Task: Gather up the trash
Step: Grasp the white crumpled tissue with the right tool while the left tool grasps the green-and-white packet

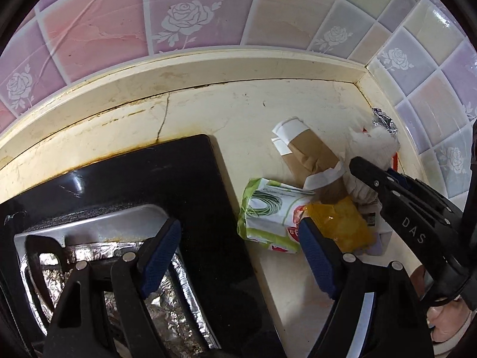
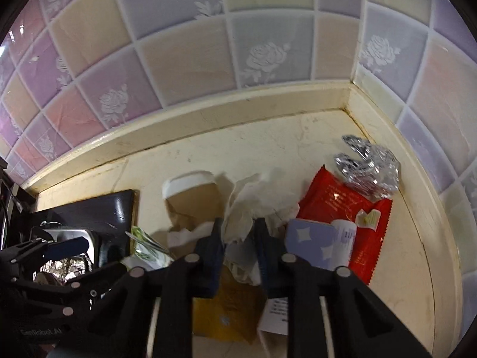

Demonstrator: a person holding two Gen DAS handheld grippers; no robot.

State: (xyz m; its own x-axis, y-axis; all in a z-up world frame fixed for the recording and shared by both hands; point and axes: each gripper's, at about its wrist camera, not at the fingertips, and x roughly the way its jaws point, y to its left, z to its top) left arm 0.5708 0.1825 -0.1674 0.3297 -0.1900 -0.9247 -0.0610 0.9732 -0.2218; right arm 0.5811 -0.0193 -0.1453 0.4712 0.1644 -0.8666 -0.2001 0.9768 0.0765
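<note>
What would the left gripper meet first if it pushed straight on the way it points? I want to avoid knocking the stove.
Probably the green-and-white packet, lying just ahead of the left gripper, whose jaws stand open; depth is unclear.

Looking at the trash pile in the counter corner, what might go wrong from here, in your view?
1. The right gripper pinches only the crumpled tissue; it could tear or slip out on lifting.
2. The tissue overlaps the flattened paper cup, which might drag along.
3. The open left gripper straddles the stove edge and green packet, so closing could catch the stove.
</note>
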